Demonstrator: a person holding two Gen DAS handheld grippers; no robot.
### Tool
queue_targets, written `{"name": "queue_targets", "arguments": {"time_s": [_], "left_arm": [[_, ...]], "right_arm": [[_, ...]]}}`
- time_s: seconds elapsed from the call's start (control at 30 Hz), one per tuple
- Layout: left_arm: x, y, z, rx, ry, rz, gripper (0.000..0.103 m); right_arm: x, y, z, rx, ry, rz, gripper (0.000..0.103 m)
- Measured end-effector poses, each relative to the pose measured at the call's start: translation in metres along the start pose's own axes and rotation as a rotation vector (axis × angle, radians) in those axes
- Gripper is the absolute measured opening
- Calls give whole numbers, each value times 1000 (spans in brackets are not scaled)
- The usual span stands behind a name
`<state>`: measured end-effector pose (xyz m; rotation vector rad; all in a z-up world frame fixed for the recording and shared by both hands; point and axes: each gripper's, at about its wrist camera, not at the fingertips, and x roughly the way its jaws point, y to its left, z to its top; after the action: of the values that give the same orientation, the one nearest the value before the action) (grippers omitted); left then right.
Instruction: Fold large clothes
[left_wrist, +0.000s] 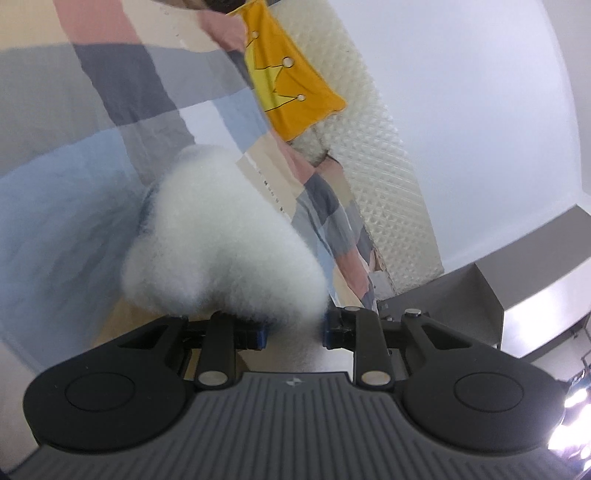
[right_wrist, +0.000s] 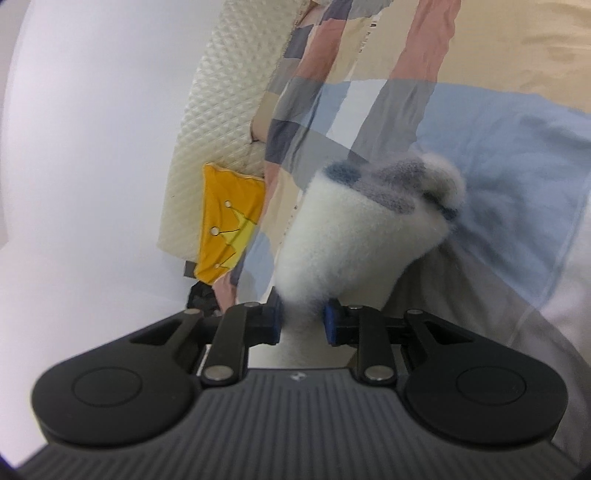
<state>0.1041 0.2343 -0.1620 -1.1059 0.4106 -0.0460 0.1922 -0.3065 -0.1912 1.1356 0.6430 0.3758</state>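
Both claws are pinching fluffy white cloth: the left claw (left_wrist: 291, 328) one bunch (left_wrist: 221, 243), the right claw (right_wrist: 303, 321) another (right_wrist: 351, 236). Folding looks barely started. Most of it is still to do.

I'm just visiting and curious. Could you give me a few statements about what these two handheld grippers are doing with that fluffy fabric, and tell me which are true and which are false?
1. The left gripper is clamped on white fluffy fabric. True.
2. The right gripper is open and holds nothing. False: it pinches the same kind of fluffy fabric.
3. The yellow cloth bears a crown drawing. True.
4. The bedsheet behind is plain red. False: it is blocks of blue, grey, pink and beige.
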Motion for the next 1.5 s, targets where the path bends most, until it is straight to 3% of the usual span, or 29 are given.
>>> {"name": "queue_targets", "arguments": {"time_s": [0.2, 0.43, 0.8, 1.0, 1.23, 1.5], "left_arm": [[-47, -1, -23, 5, -13, 4, 29], [-40, 3, -15, -53, 1, 33, 30], [36, -14, 17, -96, 12, 122, 33], [88, -5, 32, -71, 22, 171, 33], [141, 24, 48, -51, 41, 171, 33], [171, 41, 55, -19, 53, 153, 33]], "right_arm": [[-32, 13, -9, -50, 31, 0, 26], [-30, 16, -5, -1, 50, -43, 26], [35, 19, 22, 150, 28, -230, 27], [81, 8, 37, 164, 14, -275, 28], [128, -14, 54, 155, 36, -286, 28], [148, -28, 60, 151, 43, -261, 28]]}}
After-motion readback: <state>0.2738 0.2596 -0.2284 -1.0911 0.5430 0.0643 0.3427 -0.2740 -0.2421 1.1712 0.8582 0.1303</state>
